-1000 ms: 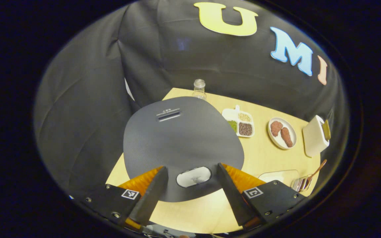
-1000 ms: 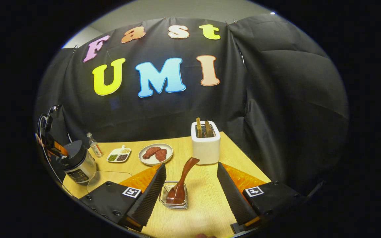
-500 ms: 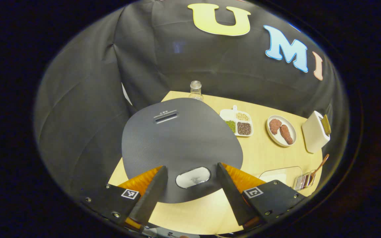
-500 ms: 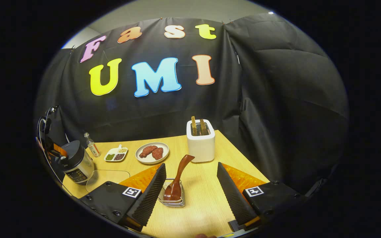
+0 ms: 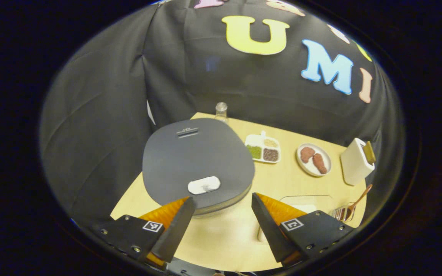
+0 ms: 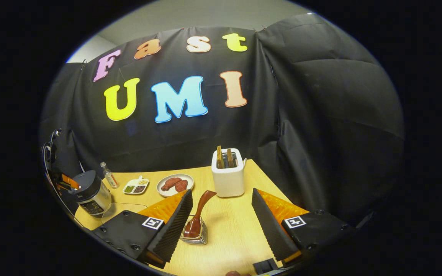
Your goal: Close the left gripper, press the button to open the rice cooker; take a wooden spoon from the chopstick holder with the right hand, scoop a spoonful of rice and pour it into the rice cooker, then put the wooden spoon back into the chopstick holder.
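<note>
Behind the rice cooker point(image 5: 198, 161), a bottle point(image 5: 221, 111) shows half hidden.

In the right gripper view, the wooden spoon point(image 6: 198, 214) stands in the chopstick holder point(image 6: 195, 235), toaster point(image 6: 227, 176) behind.

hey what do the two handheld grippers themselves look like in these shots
Each gripper, the left gripper and the right gripper, has two long wedge-shaped fingers with a ribbed texture on their faces. Behind each finger sits a translucent orange piece, then a black block body with visible screws. Every block carries a small square black-and-white marker on top.
</note>
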A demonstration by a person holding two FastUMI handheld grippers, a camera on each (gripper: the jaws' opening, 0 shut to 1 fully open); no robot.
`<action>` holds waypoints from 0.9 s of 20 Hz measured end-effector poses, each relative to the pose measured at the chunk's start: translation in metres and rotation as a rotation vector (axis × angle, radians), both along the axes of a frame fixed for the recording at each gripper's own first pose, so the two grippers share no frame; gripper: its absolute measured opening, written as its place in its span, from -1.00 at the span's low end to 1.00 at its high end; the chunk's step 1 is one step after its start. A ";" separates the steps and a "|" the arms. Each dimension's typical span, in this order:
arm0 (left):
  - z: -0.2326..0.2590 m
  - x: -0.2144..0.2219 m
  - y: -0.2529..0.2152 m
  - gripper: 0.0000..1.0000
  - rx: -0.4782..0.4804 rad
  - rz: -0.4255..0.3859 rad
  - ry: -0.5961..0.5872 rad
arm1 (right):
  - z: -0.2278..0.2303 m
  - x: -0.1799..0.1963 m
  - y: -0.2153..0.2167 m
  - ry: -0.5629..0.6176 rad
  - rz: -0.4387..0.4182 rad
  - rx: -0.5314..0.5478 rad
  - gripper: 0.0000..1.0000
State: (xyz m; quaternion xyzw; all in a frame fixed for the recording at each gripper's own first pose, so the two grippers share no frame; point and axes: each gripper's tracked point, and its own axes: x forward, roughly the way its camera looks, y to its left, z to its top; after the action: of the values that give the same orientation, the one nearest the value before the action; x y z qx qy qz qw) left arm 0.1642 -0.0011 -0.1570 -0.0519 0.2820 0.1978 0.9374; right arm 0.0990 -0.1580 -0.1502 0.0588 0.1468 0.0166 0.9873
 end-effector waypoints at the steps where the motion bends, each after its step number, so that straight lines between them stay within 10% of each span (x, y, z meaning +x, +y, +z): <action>1: 0.016 -0.003 -0.009 0.92 0.035 -0.006 -0.046 | 0.002 0.004 -0.007 -0.003 0.010 -0.007 0.96; 12: 0.256 -0.079 -0.151 0.96 0.244 -0.204 -0.612 | 0.114 0.027 -0.042 -0.230 -0.008 -0.028 0.96; 18: 0.272 -0.130 -0.158 0.94 0.236 -0.255 -0.681 | 0.151 -0.035 -0.048 -0.290 -0.106 -0.033 0.96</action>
State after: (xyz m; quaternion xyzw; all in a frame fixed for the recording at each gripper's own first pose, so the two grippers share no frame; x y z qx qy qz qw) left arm 0.0340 -0.1596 0.1148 0.0290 -0.0662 0.0819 0.9940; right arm 0.0635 -0.2058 0.0005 0.0472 -0.0003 -0.0297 0.9984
